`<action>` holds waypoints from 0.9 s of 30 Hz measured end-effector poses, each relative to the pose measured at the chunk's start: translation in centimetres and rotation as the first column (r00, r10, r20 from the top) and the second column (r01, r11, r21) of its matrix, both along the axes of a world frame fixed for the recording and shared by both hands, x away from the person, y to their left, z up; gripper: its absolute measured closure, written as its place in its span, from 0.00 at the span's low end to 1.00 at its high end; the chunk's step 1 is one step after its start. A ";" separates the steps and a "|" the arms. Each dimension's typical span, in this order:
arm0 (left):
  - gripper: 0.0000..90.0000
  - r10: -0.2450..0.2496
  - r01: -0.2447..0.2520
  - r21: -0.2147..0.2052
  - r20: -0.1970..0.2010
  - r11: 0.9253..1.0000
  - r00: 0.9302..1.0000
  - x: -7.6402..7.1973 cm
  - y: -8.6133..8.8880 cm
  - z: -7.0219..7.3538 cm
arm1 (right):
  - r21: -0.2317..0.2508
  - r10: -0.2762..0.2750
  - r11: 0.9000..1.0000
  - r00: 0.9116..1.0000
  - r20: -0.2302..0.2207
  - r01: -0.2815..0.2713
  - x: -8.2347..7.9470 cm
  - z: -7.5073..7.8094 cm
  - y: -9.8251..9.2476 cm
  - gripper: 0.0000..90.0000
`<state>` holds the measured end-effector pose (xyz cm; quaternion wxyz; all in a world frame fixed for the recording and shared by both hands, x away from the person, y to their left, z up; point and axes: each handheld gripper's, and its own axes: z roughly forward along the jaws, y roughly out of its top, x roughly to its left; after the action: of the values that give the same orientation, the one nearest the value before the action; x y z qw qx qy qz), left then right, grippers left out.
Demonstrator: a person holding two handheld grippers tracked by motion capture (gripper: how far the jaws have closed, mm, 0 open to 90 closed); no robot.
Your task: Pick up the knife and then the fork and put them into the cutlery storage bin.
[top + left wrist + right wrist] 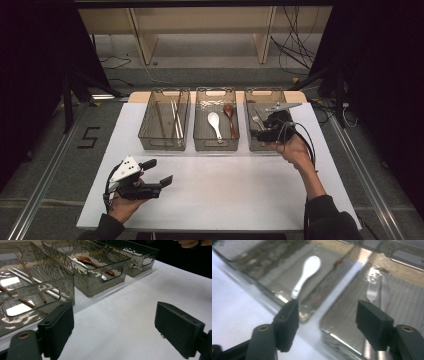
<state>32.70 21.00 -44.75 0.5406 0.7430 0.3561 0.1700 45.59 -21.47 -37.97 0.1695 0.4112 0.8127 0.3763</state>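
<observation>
Three clear bins sit in a row at the far side of the white worktop [210, 195], and the job looks like sorting cutlery by type. Left bin [164, 145] has chopsticks [175, 117], several pairs, pale and brown. Middle bin [216, 146] has a white spoon [214, 123] and a brown spoon [230, 117] side by side. Right bin [248, 120] holds a fork [372, 291], lying flat on the bin floor, tines toward the near end as the right tool view has it; whether there's more metal in there I can't tell, the shot is blurry.

Right tool [268, 129] hangs over the right bin, just above the fork. Its jaws stand well apart w/ nothing between them, so it's released; the fork lies free below and ahead of the pads [287, 322]. Reads to me like a drop-off just finished.

Left tool [156, 172] rests low near the front-left of the worktop, well apart from the bins, jaws wide, empty, pointing toward the bins.

Progress, as far as I can judge: pretty much done. Every piece I can see is in a bin w/ its own kind, and I spot no loose cutlery on the worktop around the hands. What's left is prob just pulling the right tool back clear of the bin; if more items are coming, they're outside what I can see from here
</observation>
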 end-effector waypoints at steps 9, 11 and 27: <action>0.17 0.001 -0.001 -0.002 0.001 1.000 1.000 0.0 0.0 0.0 | 0.087 0.065 0.994 0.997 0.050 -0.069 -4.1 0.0 1.0 0.35; 0.17 0.001 -0.001 0.000 0.001 1.000 1.000 0.0 0.0 0.0 | 0.101 0.073 0.992 0.995 0.064 -0.079 -4.9 -0.3 1.2 0.35; 0.17 0.000 0.000 0.005 0.001 1.000 1.000 -0.1 0.0 0.0 | 0.165 0.107 0.978 0.986 0.125 -0.127 -9.4 -2.8 1.8 0.31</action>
<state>32.57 21.04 -44.79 0.5390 0.7442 0.3555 0.1713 36.14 -19.70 -40.82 0.1576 0.3533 0.7887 0.4779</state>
